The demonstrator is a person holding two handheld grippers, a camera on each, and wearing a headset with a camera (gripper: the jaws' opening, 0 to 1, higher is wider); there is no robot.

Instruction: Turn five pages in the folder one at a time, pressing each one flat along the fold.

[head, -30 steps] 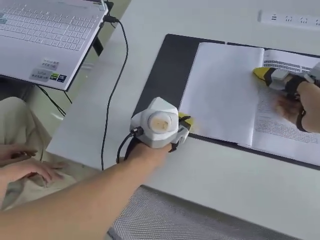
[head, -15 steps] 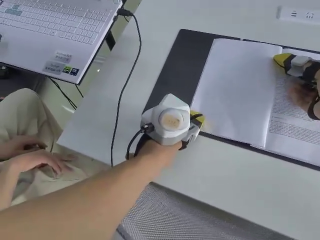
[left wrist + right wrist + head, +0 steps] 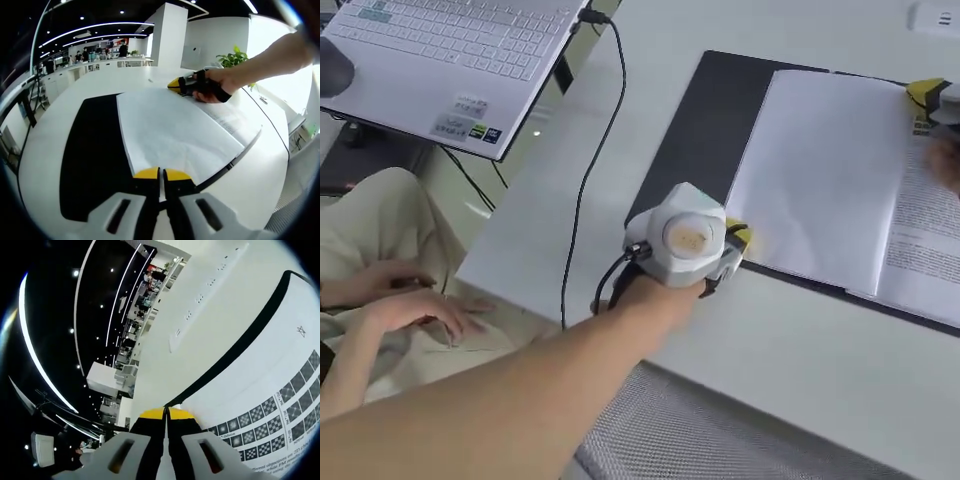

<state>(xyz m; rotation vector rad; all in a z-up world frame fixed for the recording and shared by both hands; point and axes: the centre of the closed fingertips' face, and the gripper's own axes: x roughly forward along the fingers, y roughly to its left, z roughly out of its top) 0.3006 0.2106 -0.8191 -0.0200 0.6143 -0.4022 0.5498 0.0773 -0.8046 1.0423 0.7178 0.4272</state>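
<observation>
Folder: we see the black open folder (image 3: 690, 130) lying flat on the white worktop (image 3: 800, 370), with a blank white turned page (image 3: 820, 170) on its left half and a printed white page (image 3: 920, 230) on its right.
Change: over the last second the yellow-tipped right tool (image 3: 927, 95) has slid along the fold from mid-page to its far end. The left tool (image 3: 738, 238) has stayed at the blank page's near edge.
Meaning: we judge this pressing stroke nearly finished, with the next page turn due.
Tools: both are clenched, with nothing visible between the jaws. The right tips rest on the printed page.
Axis: the fold runs away from us, its far end leaning right in the head view. The open spread's long axis lies across the fold.
Around: a silver laptop (image 3: 450, 50) and a black cable (image 3: 585, 180) lie to the left, well apart.
</observation>
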